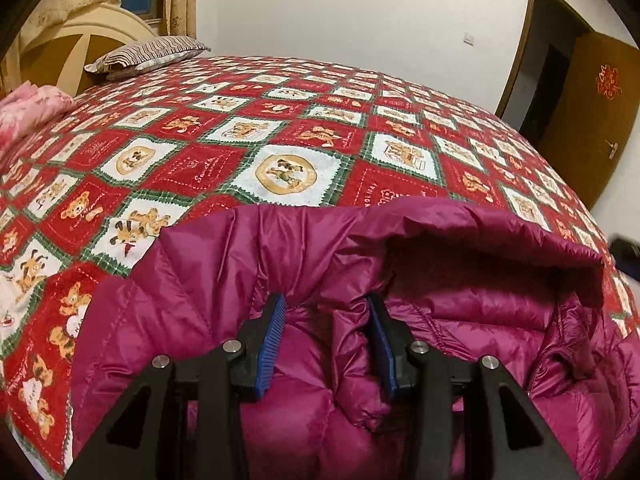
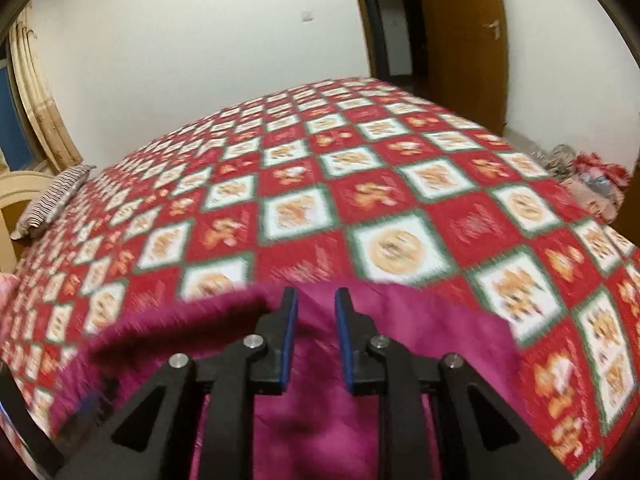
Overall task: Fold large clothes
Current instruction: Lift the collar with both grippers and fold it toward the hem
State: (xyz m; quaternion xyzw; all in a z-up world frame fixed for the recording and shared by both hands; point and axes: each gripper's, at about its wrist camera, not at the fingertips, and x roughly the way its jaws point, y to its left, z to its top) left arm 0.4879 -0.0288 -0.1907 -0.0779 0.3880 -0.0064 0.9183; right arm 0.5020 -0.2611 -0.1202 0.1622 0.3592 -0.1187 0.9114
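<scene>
the shiny magenta quilted down jacket lies at 6 o'clock on the red-checked bed quilt; left gripper pinches a fold, right gripper jaws spread empty, so one-sided tension may skew the fold.

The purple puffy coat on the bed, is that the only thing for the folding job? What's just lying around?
For the job:
- purple coat
- left hand-held gripper, closed on a fold of it
- right hand-held gripper, open

Just lying about:
- striped pillow
- pink bedding
- bear-pattern bedspread
</scene>
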